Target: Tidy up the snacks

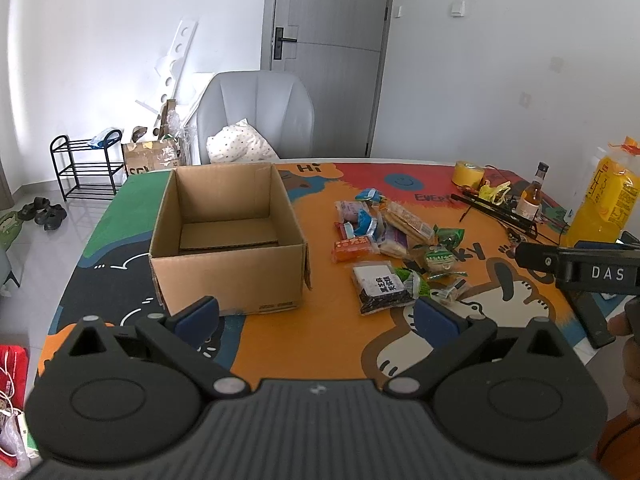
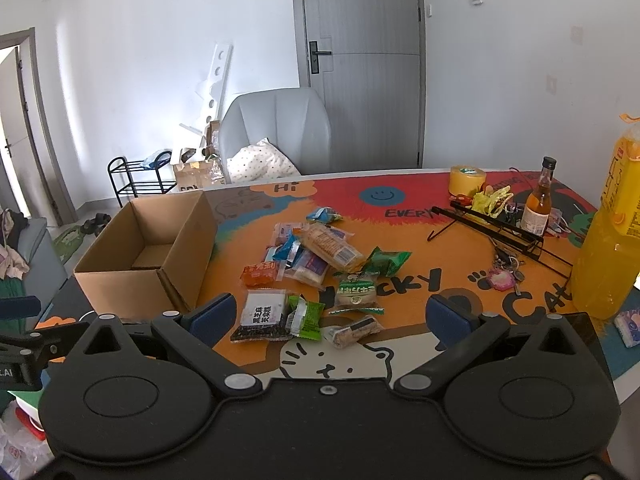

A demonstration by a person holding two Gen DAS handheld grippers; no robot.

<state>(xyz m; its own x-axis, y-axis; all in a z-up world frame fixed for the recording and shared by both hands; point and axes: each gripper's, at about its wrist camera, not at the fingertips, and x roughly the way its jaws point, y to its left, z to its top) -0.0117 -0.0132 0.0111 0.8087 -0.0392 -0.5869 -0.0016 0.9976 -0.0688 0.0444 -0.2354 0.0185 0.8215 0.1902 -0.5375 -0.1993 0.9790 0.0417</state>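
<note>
Left gripper (image 1: 316,312): jaws spread wide, nothing between them, hovering above the near edge of the cartoon-printed table mat (image 1: 328,336), just in front of the cardboard box (image 1: 228,236). Box: open-topped, upright, only a flat cardboard sheet on its floor.

Right gripper (image 2: 330,314): jaws likewise wide apart and unloaded, poised over the near end of the snack pile (image 2: 316,268). Pile: loose on the mat, just right of the box, apart from it. Nearest items: black sesame packet (image 2: 262,318), green wrapper (image 2: 306,316) touching it, wrapped bar (image 2: 354,330) beside. Farther right: yellow juice bottle (image 2: 612,232), small glass bottle (image 2: 540,200), yellow tape roll (image 2: 467,180).
</note>
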